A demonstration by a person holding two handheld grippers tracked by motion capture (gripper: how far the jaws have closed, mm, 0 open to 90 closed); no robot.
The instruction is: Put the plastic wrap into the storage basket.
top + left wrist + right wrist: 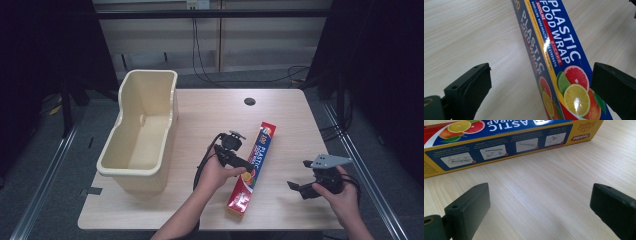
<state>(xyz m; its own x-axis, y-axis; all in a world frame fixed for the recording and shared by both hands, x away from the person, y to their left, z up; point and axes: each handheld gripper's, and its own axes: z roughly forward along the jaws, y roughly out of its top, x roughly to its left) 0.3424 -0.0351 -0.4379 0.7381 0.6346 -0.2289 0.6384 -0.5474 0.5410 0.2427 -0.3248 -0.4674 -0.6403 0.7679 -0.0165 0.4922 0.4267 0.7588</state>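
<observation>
Near the middle of the table [280,107] lies the plastic wrap box [252,167], long and slim, running from the far side down toward the near edge at a slight slant. Over it hangs the left gripper [241,167], fingers [471,87] spread wide and straddling the fruit-printed near half of the box. One finger stands over bare wood on the left; the other is beside the box's right edge, and whether it touches I cannot tell. Off to the right, the right gripper [299,176] sits low over the wood, well apart from the box, fingers [470,206] wide with nothing between them and pointed at the box's yellow side panel. Far left, a cream plastic basket [142,132] stands at the table's left edge.
</observation>
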